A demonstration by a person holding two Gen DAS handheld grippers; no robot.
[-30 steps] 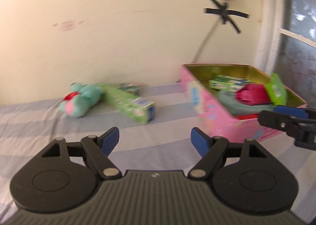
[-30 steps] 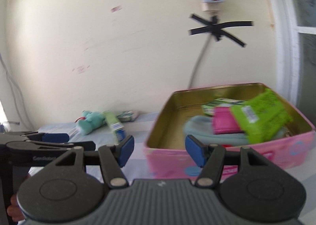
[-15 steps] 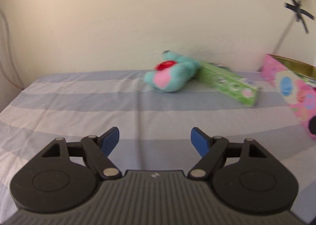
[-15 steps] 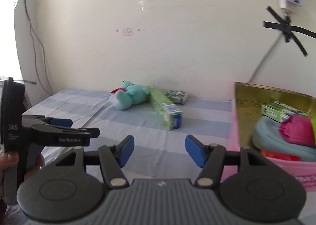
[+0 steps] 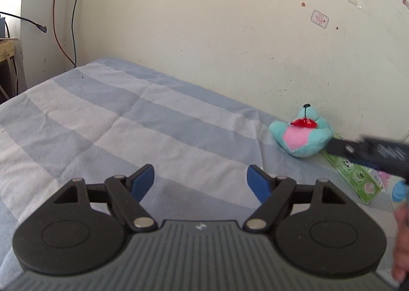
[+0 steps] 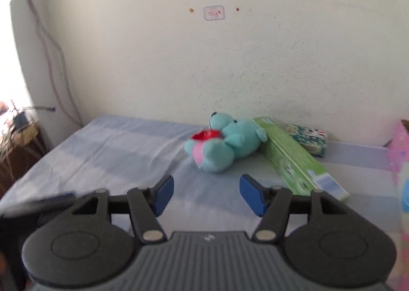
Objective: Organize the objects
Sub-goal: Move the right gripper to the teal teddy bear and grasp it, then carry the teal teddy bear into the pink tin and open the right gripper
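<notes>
A teal plush toy (image 6: 225, 145) with a pink belly and a red bow lies on the striped bed sheet (image 6: 115, 153) near the wall. A long green box (image 6: 294, 160) lies right beside it, and a small patterned box (image 6: 308, 139) sits behind that. My right gripper (image 6: 206, 192) is open and empty, just short of the plush. My left gripper (image 5: 200, 180) is open and empty over bare sheet; the plush (image 5: 301, 137) and green box (image 5: 358, 176) are to its right. The pink tin's edge (image 6: 400, 153) shows at far right.
The cream wall (image 6: 230, 61) stands right behind the objects. Cables (image 5: 64, 22) hang down the wall at the left. The bed's left edge drops off near wooden furniture (image 6: 15, 148). The right gripper's blurred fingers (image 5: 368, 151) cross the left wrist view's right side.
Both grippers have swung left, away from the pink tin and toward the plush end of the bed. The right gripper has come closer to the plush. Both stay open.
</notes>
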